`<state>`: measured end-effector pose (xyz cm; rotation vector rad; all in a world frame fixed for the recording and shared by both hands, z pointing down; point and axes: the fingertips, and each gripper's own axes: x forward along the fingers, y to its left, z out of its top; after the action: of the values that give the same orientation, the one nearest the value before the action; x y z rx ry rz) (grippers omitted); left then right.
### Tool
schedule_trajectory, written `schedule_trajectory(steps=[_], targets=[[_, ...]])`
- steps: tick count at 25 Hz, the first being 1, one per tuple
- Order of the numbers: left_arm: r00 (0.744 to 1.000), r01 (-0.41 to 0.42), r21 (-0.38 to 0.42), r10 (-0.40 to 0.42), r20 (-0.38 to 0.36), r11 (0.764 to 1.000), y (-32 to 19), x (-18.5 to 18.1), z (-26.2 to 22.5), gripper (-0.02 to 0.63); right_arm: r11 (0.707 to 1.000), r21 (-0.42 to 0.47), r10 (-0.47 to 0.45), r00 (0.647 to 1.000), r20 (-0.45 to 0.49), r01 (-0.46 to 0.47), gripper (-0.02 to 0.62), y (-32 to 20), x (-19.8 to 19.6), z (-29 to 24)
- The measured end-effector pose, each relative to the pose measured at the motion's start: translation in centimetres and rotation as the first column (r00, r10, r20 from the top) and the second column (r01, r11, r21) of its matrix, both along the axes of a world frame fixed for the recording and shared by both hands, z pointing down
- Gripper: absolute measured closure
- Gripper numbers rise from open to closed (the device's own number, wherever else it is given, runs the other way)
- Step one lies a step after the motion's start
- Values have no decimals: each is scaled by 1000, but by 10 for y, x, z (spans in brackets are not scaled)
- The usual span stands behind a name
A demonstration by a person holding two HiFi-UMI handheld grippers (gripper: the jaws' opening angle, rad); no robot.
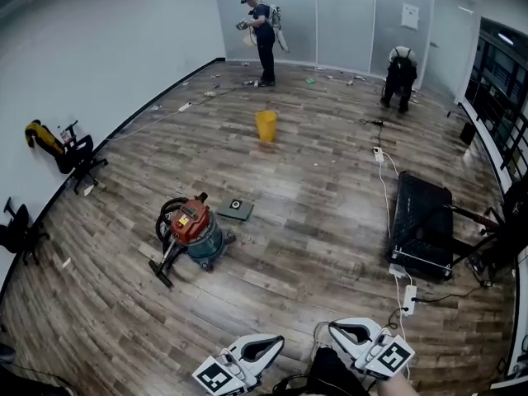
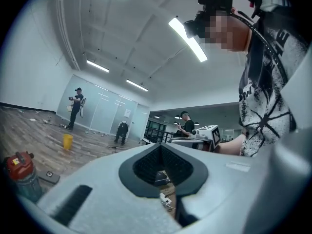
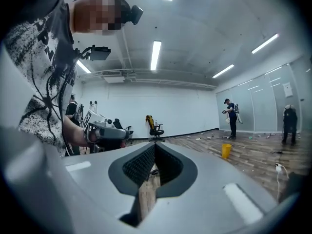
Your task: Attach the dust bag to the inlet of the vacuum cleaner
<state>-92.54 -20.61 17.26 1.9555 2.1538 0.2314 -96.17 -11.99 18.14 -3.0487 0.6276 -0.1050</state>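
The vacuum cleaner (image 1: 191,228), with a red top, a grey-green drum and a black hose, stands on the wooden floor at the left of the head view; the left gripper view catches it at the lower left (image 2: 19,173). Just beside it lies a flat grey square with a round hole (image 1: 236,209), possibly the dust bag. My left gripper (image 1: 275,343) and right gripper (image 1: 336,329) sit at the bottom edge, well short of the vacuum. Both are shut with nothing between the jaws, as the left gripper (image 2: 159,149) and the right gripper (image 3: 155,148) show in their own views.
A yellow bucket (image 1: 266,125) stands mid-floor. A black case (image 1: 421,221) and a power strip (image 1: 408,299) with cables lie at the right. Office chairs (image 1: 74,157) line the left wall. Two people, one standing (image 1: 264,38) and one bent over (image 1: 401,76), are at the far glass wall.
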Motion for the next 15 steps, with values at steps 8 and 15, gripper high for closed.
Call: schedule_trajectory(steps=[8,15], targets=[[992,125,23,-125,-26,992,95,83,-4,603,994,9,-109,993,-38,109,589,95,90,-5],[983,186,-16,-186,0,982,175,136,-16,603,989,4,-148,984,-94,149,589,183,147,-27]])
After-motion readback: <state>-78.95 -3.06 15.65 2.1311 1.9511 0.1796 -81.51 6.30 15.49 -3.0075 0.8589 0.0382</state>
